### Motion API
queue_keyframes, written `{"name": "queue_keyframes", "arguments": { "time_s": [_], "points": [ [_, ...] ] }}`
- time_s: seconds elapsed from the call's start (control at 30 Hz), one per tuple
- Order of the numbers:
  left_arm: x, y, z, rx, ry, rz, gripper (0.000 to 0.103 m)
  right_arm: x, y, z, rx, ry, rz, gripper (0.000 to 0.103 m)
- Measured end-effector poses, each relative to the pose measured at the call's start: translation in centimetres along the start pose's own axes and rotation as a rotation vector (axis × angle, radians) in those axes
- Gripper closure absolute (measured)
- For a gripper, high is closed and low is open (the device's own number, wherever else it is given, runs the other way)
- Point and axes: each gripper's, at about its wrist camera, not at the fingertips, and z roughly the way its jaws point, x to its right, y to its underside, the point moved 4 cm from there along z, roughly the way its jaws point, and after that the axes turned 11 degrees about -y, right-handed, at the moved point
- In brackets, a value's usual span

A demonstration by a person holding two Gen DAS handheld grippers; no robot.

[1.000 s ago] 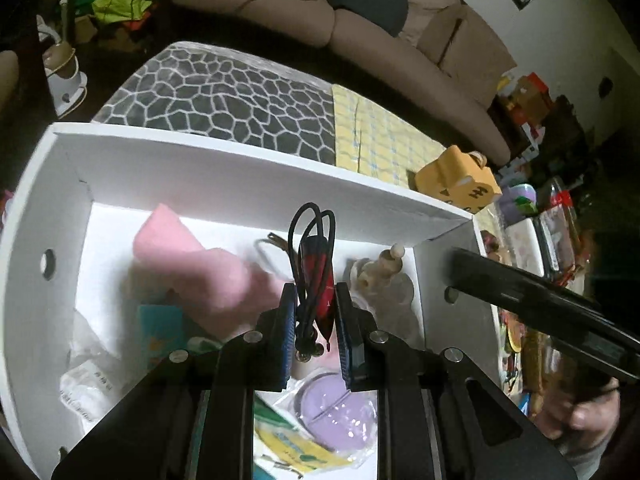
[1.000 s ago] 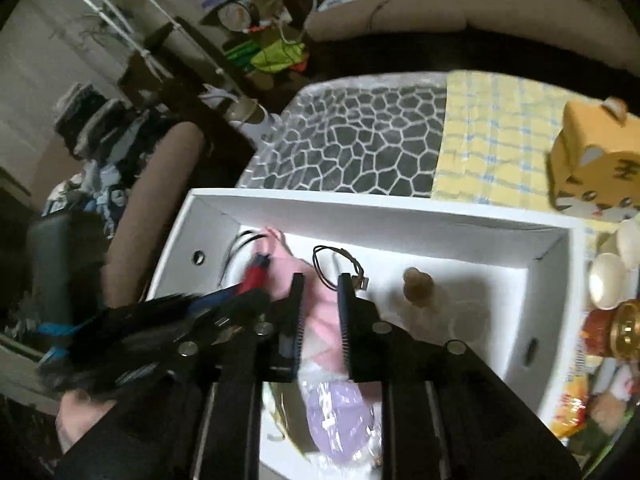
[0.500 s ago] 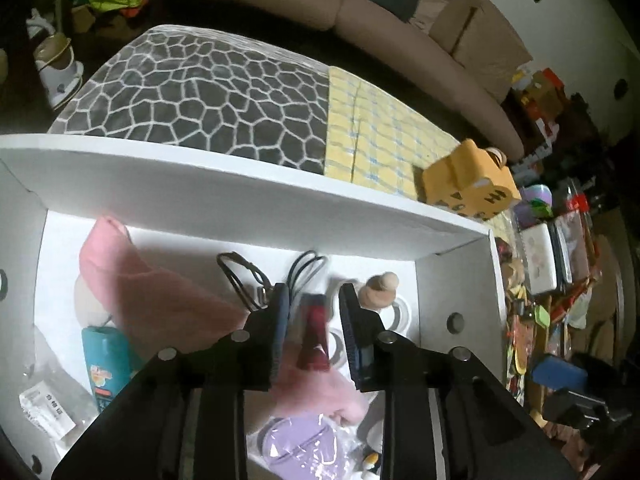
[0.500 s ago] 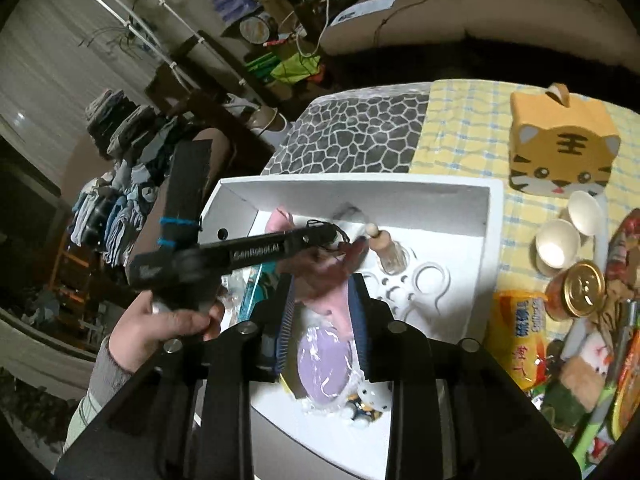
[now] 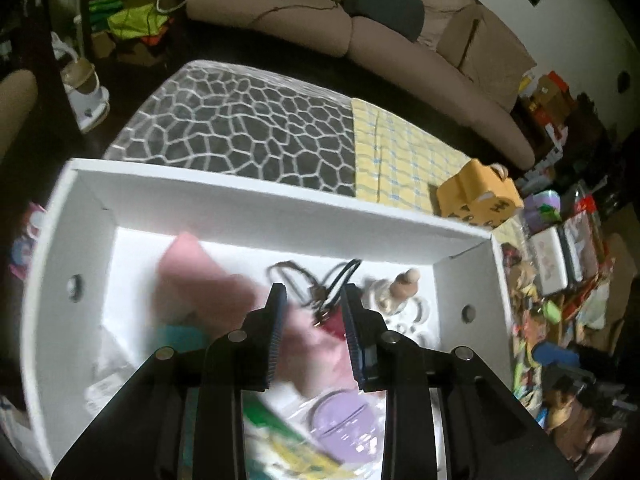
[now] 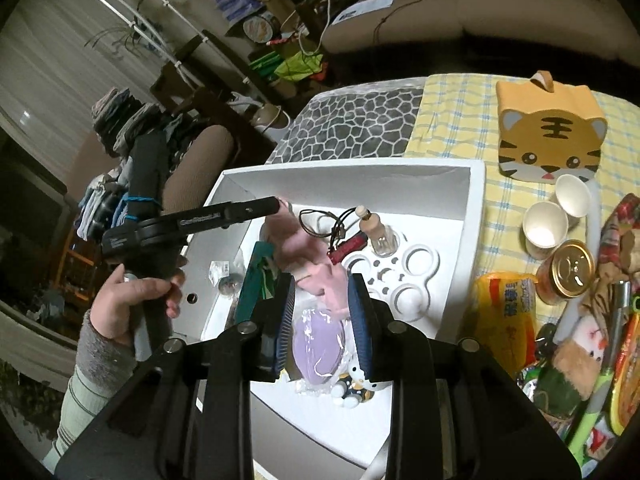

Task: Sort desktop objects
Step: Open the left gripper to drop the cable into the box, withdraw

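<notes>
Red corded item [image 6: 347, 249] dropped into white box [image 5: 256, 204]; left hand-held gripper [image 5: 313, 322] just opened, empty.

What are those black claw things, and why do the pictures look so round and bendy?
A person holds two grabbing tools; you can see one hand gripping a handle. Each tool has two fingers and a wide-eyed camera that bends the view. One picture looks along the left gripper, the other along the right gripper. Below them is a white box holding a pink cloth, a small bottle and a red tag with black cords. Beside it sit a tiger box and paper cups. The left fingers have just been opening and pinch nothing; the right fingers are empty too.
</notes>
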Motion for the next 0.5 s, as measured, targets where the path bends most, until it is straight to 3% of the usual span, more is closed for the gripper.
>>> {"name": "queue_keyframes", "arguments": {
  "time_s": [0.07, 0.23, 0.27, 0.33, 0.4, 0.5],
  "points": [
    [-0.4, 0.8, -0.6, 0.003, -0.026, 0.020, 0.069, -0.3, 0.1, 0.2, -0.003, 0.002, -0.007, 0.075],
    [-1.1, 3.6, -1.9, -0.006, -0.081, 0.057, 0.053, -1.5, 0.6, 1.3, -0.026, 0.061, -0.053, 0.062],
    [-1.2, 4.2, -2.1, -0.008, -0.087, 0.055, 0.049, -1.6, 0.7, 1.5, -0.030, 0.058, -0.054, 0.055],
    [-1.7, 5.2, -2.7, -0.009, -0.093, 0.035, 0.018, -1.9, 1.3, 2.0, -0.043, 0.042, -0.049, 0.033],
    [-2.1, 6.0, -3.4, -0.007, -0.077, 0.007, 0.013, -2.2, 2.1, 2.4, -0.052, 0.045, -0.057, 0.009],
    [-2.0, 7.3, -4.5, -0.001, -0.087, 0.010, 0.009, -2.7, 3.0, 2.4, -0.060, 0.054, -0.062, 0.004]
  ]
}}
